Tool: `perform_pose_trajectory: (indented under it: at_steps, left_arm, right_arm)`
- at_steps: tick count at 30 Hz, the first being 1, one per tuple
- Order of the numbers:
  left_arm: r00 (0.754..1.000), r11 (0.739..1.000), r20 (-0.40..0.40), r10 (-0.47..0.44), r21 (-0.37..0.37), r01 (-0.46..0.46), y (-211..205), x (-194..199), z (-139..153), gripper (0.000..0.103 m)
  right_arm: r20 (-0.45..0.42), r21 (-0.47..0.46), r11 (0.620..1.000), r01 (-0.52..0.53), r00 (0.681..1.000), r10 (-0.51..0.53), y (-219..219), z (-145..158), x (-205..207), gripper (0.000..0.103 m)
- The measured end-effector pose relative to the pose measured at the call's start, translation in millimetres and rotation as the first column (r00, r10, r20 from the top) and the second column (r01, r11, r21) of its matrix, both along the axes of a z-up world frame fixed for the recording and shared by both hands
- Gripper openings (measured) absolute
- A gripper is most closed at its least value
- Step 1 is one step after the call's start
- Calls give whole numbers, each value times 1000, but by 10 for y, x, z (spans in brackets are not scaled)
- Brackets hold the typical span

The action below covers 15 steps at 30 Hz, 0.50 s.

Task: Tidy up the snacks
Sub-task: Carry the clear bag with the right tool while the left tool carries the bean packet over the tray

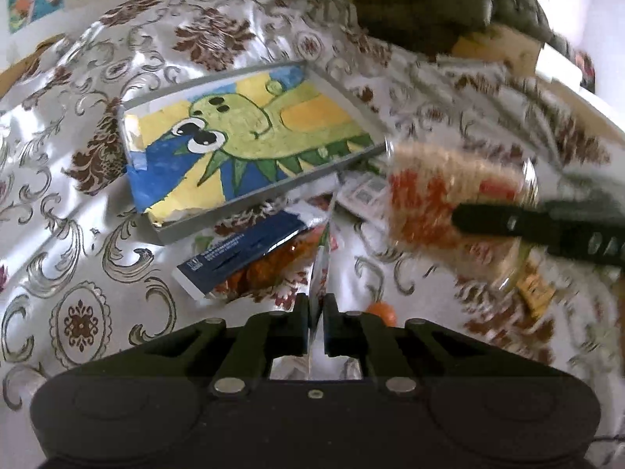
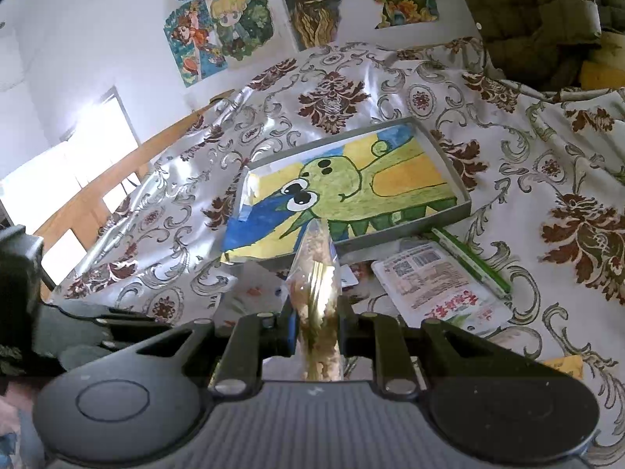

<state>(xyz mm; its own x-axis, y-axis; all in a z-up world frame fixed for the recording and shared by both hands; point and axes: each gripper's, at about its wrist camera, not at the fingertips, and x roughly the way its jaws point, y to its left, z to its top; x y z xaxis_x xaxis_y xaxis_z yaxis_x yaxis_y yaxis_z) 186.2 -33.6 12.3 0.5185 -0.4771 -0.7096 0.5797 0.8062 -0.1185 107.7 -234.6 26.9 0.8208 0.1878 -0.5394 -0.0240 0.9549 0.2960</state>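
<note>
A shallow grey tray (image 1: 218, 217) lined with a green dinosaur drawing lies on the patterned cloth. My left gripper (image 1: 317, 305) is shut on the thin silvery edge of a snack packet (image 1: 250, 258) with a blue strip and orange contents, just in front of the tray. To the right, blurred, a black finger (image 1: 508, 222) of the other gripper pinches a clear packet (image 1: 441, 195) of tan and red snacks. In the right wrist view my right gripper (image 2: 315, 305) is shut on that clear packet (image 2: 316, 269), which stands edge-on before the tray (image 2: 410, 230).
A white packet (image 2: 437, 281) with printed codes and a green stick (image 2: 472, 262) lie right of the tray's front. A yellow packet (image 2: 562, 365) sits near the right edge. A small orange round thing (image 1: 381, 310) lies by my left fingers. Dark cushions (image 2: 539, 19) crowd the far right.
</note>
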Motion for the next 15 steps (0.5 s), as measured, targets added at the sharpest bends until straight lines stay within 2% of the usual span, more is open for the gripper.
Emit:
perform_pose_trajectory:
  at_steps: [3, 6, 15]
  left_arm:
    - [999, 995, -32, 40, -93, -43, 152, 35, 87, 6]
    - [996, 985, -43, 76, -153, -82, 273, 79, 152, 6]
    - [983, 951, -17, 182, -250, -180, 431, 302, 239, 6]
  right_arm:
    - [19, 27, 1000, -2, 1000, 2, -17, 9, -25, 21]
    - [38, 40, 999, 0, 999, -1, -27, 18, -48, 21]
    - [82, 40, 999, -3, 997, -1, 92, -56, 122, 21]
